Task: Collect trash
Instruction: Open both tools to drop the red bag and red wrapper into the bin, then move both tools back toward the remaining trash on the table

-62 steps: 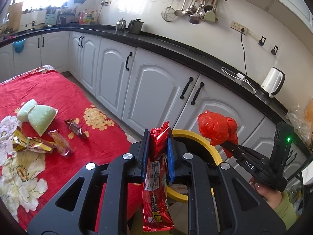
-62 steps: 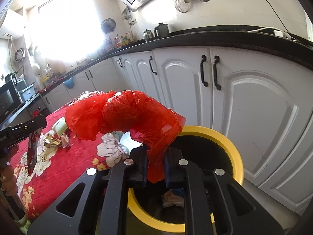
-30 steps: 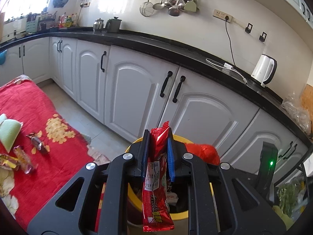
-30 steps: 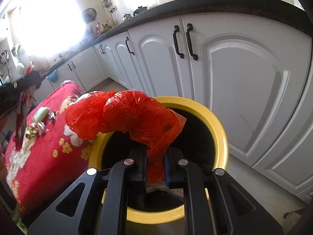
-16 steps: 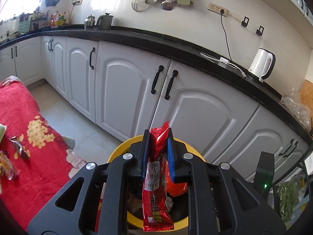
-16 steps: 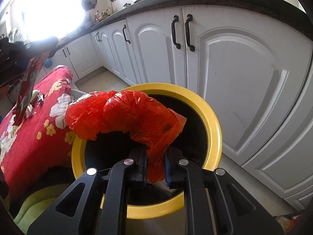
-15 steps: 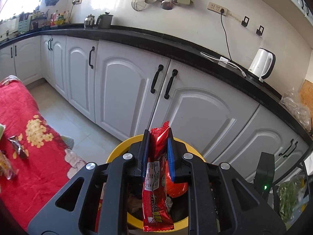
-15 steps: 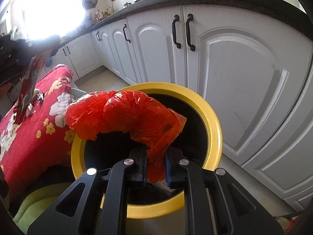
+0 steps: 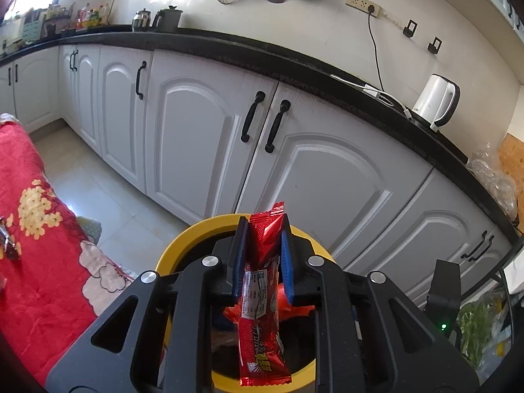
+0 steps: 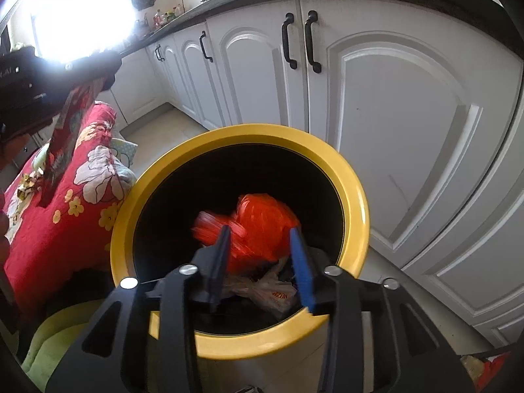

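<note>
right wrist | right gripper [image 10: 258,239] open | red bag [image 10: 258,226] in bin [image 10: 357,203]

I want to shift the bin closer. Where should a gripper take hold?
Pinch the bin by its yellow rim from above, one finger inside, one outside: it stands upright and open, and the round body looks too wide to span.

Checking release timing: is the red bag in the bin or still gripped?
In the bin. The red bag, motion-blurred, sits inside the rim past the open right gripper.
</note>
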